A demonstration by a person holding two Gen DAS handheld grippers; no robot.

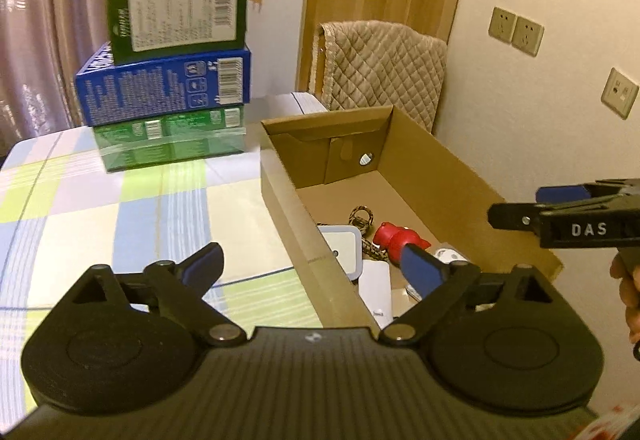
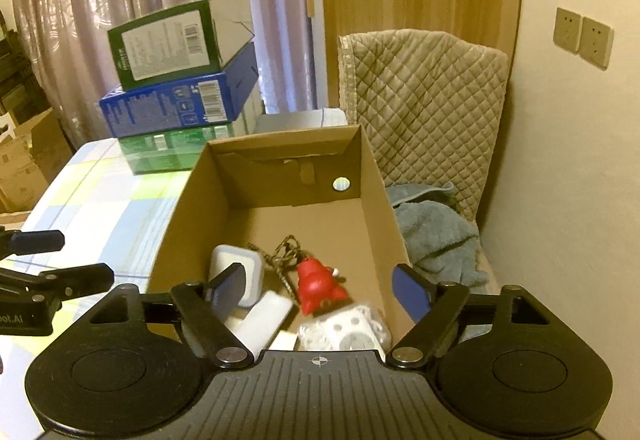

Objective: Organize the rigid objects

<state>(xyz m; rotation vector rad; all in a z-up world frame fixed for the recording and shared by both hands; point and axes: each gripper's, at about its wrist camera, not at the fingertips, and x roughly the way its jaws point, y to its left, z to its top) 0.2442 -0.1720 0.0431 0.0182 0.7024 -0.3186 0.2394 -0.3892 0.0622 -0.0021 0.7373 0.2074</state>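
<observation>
Cardboard box (image 2: 376, 176) on the checked table (image 1: 80, 200) has the red toy (image 2: 318, 286) and white bits at its near end; my left gripper (image 1: 316, 266) and right gripper (image 2: 320, 290) are both spread wide, empty.

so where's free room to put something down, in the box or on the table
The far half of the cardboard box floor is bare, beyond the red figure. The checked tablecloth is bare between the stacked boxes and the left gripper. The near end of the box is crowded with small items.
</observation>
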